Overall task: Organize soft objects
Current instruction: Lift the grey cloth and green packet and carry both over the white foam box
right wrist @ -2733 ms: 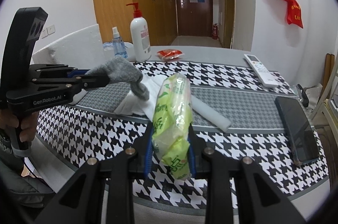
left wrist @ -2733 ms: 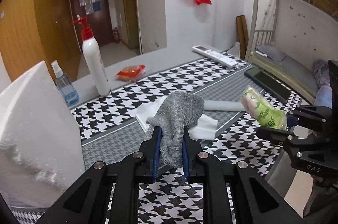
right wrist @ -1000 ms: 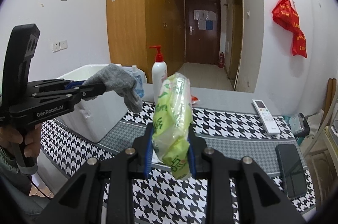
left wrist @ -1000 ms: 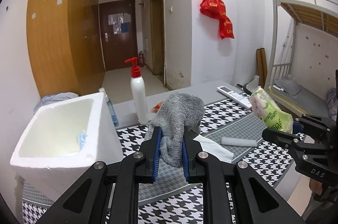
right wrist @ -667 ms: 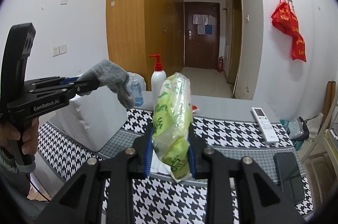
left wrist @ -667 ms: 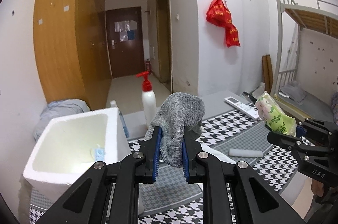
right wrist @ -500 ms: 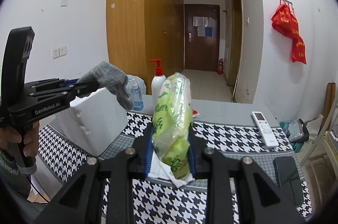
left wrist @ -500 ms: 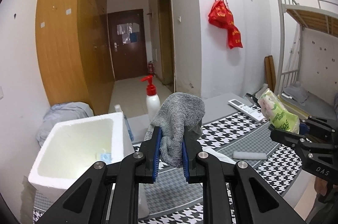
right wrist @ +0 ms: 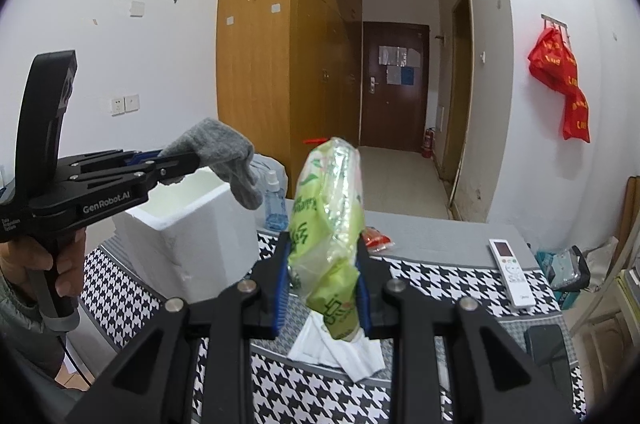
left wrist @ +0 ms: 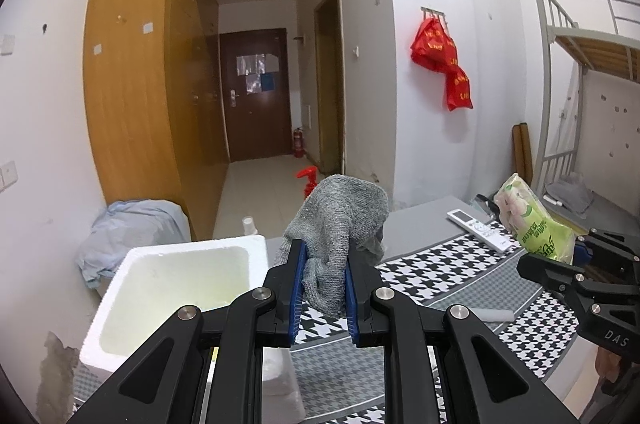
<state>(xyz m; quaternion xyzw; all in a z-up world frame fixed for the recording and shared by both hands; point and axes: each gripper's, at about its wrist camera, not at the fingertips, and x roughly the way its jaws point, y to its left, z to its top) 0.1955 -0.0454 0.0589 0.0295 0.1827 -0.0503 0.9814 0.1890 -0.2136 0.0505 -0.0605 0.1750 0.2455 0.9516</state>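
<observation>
Both grippers loaded and held above the table beside the open box.

Leftmost stands the white foam box (left wrist: 176, 288), lidless and open-topped, seemingly the bin for the soft things. Right of it the left gripper (left wrist: 322, 298) pinches a grey knitted sock (left wrist: 340, 224) between its blue pads, the loose end drooping (held mid-cloth, so it hangs clear of the box rim). Further right the right gripper (right wrist: 322, 294) clamps a green plastic pack of tissues (right wrist: 330, 208), upright between its jaws, above the houndstooth tablecloth (right wrist: 432, 276). A crumpled white tissue (right wrist: 340, 348) lies on the cloth below, probably next to be gathered.
</observation>
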